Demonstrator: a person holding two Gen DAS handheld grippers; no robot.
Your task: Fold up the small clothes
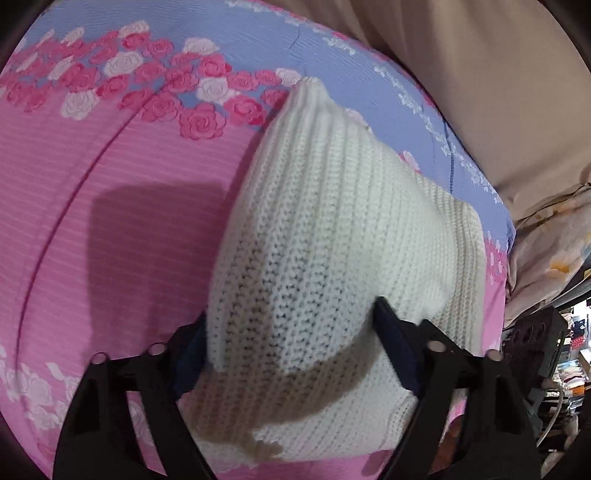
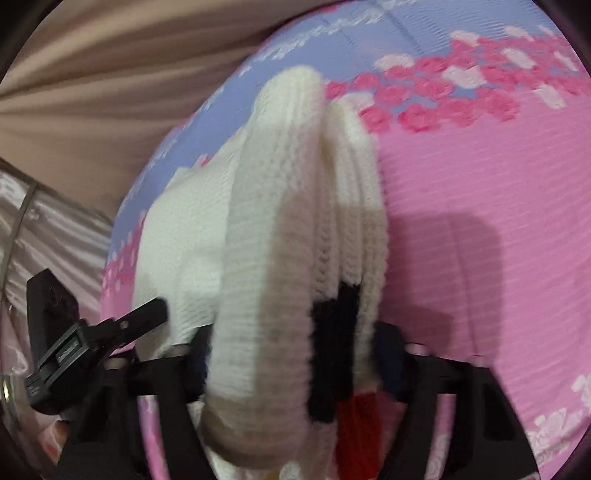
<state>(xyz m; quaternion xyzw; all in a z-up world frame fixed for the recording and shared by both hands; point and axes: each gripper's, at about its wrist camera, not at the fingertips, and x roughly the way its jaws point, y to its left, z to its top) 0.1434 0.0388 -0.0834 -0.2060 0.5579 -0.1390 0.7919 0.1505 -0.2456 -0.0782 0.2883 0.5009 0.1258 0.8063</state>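
Both grippers down at the knit (image 1: 332, 236), a white sweater bunched on the pink floral sheet (image 1: 110, 192). Left gripper (image 1: 291, 343) clamped on a thick fold of white knit, pads pressed against both sides. Right gripper (image 2: 291, 354) likewise gripping a doubled fold, with a black and red patch (image 2: 340, 350) showing near the pads; view blurred, so fine contact hard to read. Knit partly raised off the sheet between the two holds, far end resting toward the blue band (image 1: 258, 33).

Probably laying a fold down. To do it well: keep both holds level with each other, lower evenly so the edge lands straight, keep the knit lightly taut without stretching the ribs, release only once flat on the sheet.
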